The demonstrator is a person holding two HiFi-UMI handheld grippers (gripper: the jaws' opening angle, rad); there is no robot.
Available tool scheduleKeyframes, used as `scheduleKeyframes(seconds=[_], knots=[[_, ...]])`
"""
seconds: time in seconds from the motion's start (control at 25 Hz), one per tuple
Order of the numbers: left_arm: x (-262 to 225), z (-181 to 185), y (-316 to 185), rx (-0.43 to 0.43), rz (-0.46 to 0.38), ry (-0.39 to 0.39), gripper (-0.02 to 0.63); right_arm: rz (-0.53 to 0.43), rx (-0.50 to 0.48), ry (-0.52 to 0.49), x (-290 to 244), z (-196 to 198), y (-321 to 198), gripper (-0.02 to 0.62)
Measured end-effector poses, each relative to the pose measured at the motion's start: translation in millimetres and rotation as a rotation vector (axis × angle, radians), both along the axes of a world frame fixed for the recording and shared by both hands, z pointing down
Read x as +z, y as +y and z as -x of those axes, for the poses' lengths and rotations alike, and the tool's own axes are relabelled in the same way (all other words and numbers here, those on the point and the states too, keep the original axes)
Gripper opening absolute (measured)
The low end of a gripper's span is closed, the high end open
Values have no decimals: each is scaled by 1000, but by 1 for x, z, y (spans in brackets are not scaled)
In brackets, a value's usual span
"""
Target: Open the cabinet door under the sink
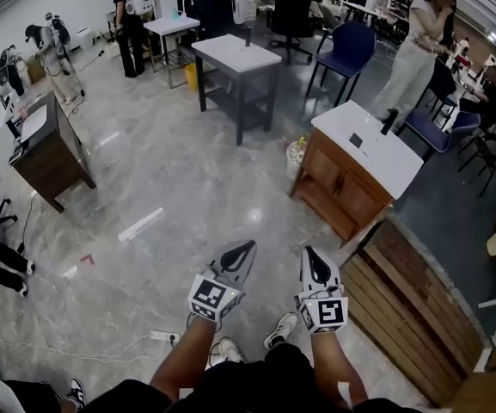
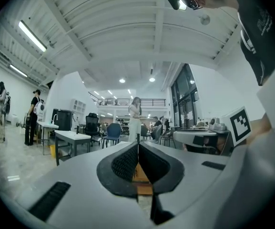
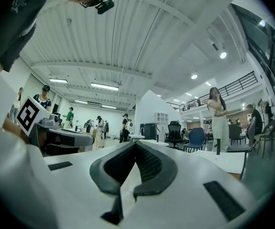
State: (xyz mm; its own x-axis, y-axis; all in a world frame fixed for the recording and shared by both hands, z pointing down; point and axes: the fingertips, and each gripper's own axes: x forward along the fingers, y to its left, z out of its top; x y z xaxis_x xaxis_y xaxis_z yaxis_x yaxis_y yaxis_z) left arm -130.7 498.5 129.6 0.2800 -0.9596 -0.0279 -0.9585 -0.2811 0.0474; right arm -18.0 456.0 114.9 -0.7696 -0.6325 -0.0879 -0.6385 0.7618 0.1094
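Both pairs of tongs are shut on nothing. The left tongs (image 1: 246,249) and right tongs (image 1: 309,254) point level above the floor, pads together in each gripper view. The sink cabinet (image 1: 351,183), white-topped with a dark faucet (image 1: 388,121), stands on the floor well apart from them, ahead and to the right. Approach its cabinet door (image 1: 323,172) squarely, open one pair, and grip at the handle. The handles seem to sit by the middle seam, but they are too small to be sure. No writing reads; the marker cube (image 1: 214,296) shows only squares.

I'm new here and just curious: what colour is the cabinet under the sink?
The cabinet is reddish-brown wood under a white countertop; the head view shows it best.
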Motion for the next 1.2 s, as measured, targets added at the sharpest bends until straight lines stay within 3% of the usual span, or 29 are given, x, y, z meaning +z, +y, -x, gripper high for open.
scheduleKeyframes(seconds=[0.32,0.56,0.8,0.96,1.2], knots=[[13,-7,-74,-6,36,-33,23,10,-1,-25,2,-2,-73,18],[-2,-17,-143,-35,9,-44,23,11,-28,-44,4,-9,-139,18],[-4,-34,-203,-42,32,-60,23,-33,-61,-69,-17,-16,-189,18],[-7,-45,-231,-28,29,-62,23,-86,-72,-52,-22,-18,-209,18],[-1,-48,-266,21,31,-65,23,-50,-37,-46,-14,-13,-240,18]])
